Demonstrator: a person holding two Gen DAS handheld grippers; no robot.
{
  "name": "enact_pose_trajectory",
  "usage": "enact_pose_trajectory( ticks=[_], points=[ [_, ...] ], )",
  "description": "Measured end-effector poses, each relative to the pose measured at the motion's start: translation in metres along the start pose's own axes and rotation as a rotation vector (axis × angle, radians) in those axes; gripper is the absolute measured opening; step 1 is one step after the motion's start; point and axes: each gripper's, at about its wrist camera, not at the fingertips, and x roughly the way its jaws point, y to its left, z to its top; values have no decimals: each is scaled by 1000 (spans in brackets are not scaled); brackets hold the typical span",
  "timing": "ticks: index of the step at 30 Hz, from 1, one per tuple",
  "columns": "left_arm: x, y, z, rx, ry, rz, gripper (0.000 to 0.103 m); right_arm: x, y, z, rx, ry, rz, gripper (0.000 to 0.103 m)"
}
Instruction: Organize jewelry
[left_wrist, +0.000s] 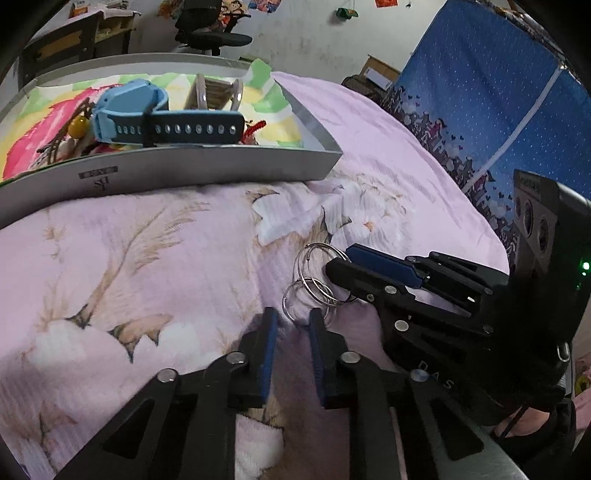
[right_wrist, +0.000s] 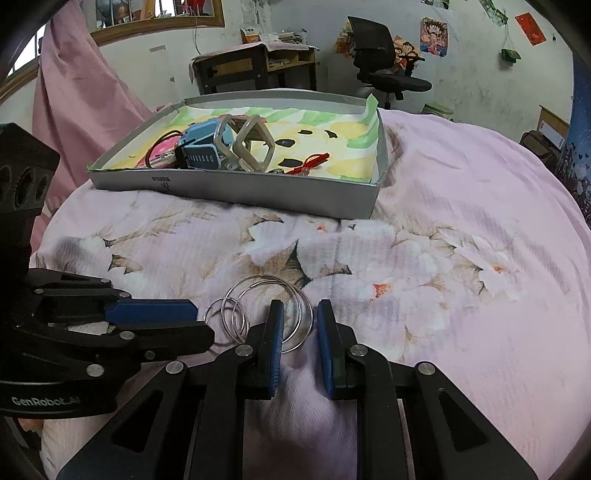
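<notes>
Several linked silver rings (left_wrist: 314, 284) (right_wrist: 266, 314) lie on the pink floral blanket. My left gripper (left_wrist: 293, 319) is open, its fingertips just short of the rings' near edge. My right gripper (right_wrist: 300, 310) is open, with the largest ring between its fingers; it shows in the left wrist view (left_wrist: 338, 264) coming in from the right. My left gripper shows in the right wrist view (right_wrist: 201, 321) at the left, beside the rings. A grey tray (left_wrist: 207, 166) (right_wrist: 236, 192) behind holds a blue watch (left_wrist: 147, 118) (right_wrist: 201, 147), hexagonal bangles (right_wrist: 255, 144) and a red cord (right_wrist: 314, 160).
The blanket (right_wrist: 461, 240) covers a rounded bed surface that drops off at the right. A blue patterned cloth (left_wrist: 498, 110) hangs at the right. A pink curtain (right_wrist: 74, 92), a desk (right_wrist: 255, 62) and an office chair (right_wrist: 384, 70) stand behind the tray.
</notes>
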Motion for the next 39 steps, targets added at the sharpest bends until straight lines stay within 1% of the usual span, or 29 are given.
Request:
enact_pose_trajectory(
  ticks=[1,4,5,6,8,10,14,21,25,29,32,35,38,39],
  points=[
    [1,0,0,0,5,2,9,1,1,0,-2,3,-2,17],
    [4,-1,0,0,9,10,4,4,3,1,-10,14,-12,17],
    [4,0,0,0,8,11,4,5,3,0,-11,17,-15,15],
    [4,0,-1,-1,6,11,3,5,3,0,-11,18,-17,11],
    [4,1,-1,-4,1,10,2,6,5,-1,-12,17,-27,5],
    [3,1,-2,-2,-7,12,2,5,4,-1,-5,10,-26,5],
    [-2,1,-4,7,-32,15,2,0,0,-2,17,-20,-35,4],
    [-14,3,-8,2,-86,1,2,-14,-13,-1,80,-110,-56,4],
    [-11,3,-7,10,-62,-11,2,-12,-14,0,81,-106,-58,4],
    [-7,4,-4,4,-52,11,2,-12,-13,1,80,-105,-60,4],
    [-2,4,-1,-5,-29,12,2,-12,-12,1,80,-101,-62,4],
    [1,2,1,5,-19,23,4,-11,-14,1,85,-103,-61,4],
    [6,2,5,12,-5,25,7,-9,-17,0,100,-102,-66,4],
    [7,2,6,14,-1,19,10,-9,-18,0,104,-102,-65,4]
  ],
)
